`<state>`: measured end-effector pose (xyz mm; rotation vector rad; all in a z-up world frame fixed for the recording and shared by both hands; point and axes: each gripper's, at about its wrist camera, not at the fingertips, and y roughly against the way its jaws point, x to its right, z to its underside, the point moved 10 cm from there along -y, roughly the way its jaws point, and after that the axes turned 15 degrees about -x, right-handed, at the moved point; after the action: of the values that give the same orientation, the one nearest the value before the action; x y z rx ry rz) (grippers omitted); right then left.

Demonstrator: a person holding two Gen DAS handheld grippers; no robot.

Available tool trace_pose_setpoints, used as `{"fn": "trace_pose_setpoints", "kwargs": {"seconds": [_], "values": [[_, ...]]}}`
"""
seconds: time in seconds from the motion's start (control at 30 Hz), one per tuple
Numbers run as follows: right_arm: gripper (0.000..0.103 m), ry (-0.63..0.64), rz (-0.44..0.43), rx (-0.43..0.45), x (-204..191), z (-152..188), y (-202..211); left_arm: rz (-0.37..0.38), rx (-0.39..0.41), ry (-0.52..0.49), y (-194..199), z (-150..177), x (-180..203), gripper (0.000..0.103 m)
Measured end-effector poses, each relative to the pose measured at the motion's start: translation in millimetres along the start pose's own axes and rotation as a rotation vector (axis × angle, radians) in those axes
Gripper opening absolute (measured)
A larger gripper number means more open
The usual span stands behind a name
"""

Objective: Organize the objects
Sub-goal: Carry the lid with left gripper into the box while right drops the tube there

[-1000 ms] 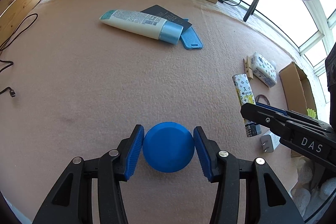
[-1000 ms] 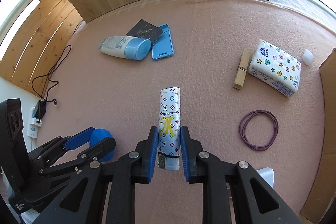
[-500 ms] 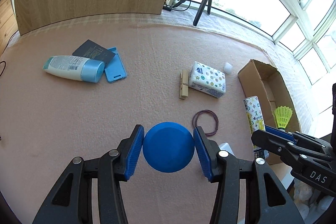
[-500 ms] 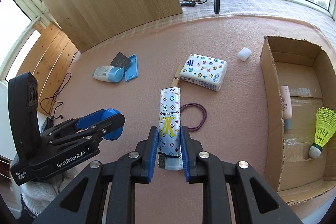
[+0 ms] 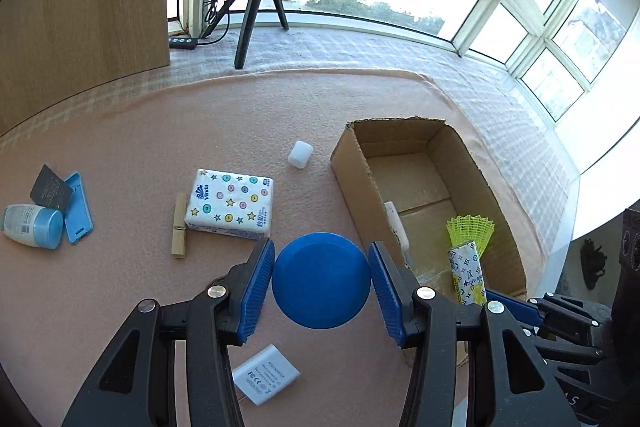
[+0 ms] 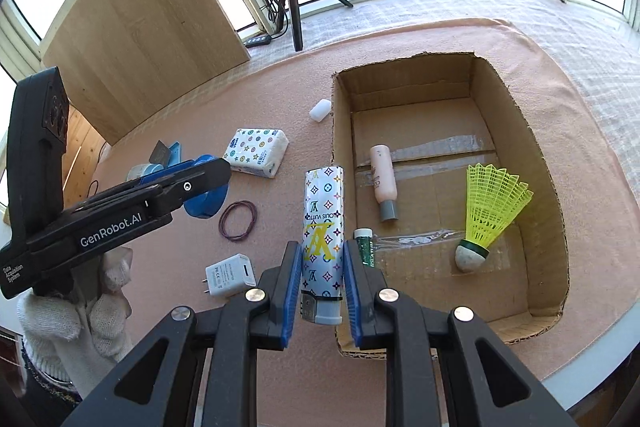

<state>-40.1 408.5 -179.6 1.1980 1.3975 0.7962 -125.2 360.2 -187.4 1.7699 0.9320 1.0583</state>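
My left gripper [image 5: 321,281] is shut on a round blue disc [image 5: 321,281], held above the pink mat just left of the cardboard box [image 5: 476,163]. My right gripper [image 6: 322,273] is shut on a white patterned lighter [image 6: 323,223], which hangs over the near left wall of the cardboard box [image 6: 552,187]. In the right wrist view the left gripper [image 6: 192,187] with the blue disc [image 6: 208,205] shows at the left, held by a gloved hand [image 6: 80,315]. In the left wrist view the lighter [image 5: 466,277] shows at the box's near end.
Inside the box lie a yellow shuttlecock [image 6: 490,215], a pink tube [image 6: 383,183] and a small green tube [image 6: 366,247]. On the mat lie a tissue pack [image 5: 230,205], a clothespin [image 5: 179,227], a white charger [image 5: 266,379], a purple rubber band [image 6: 239,220], a white cap [image 5: 300,155] and a lotion tube [image 5: 32,227].
Both grippers have swung right across the mat with their loads, from beside the lotion tube to the cardboard box. The lighter now hangs over the box's edge.
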Motion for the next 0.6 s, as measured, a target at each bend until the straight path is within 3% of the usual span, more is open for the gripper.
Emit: {"fn": "trace_pose_setpoints", "kwargs": {"seconds": [0.33, 0.6], "values": [[0.019, -0.07, 0.03, -0.003, 56, 6, 2, 0.021, -0.022, -0.083, -34, -31, 76, 0.052], [0.019, -0.092, 0.025, -0.014, 77, 7, -1, 0.015, -0.038, -0.114, -56, -43, 106, 0.052]]}}
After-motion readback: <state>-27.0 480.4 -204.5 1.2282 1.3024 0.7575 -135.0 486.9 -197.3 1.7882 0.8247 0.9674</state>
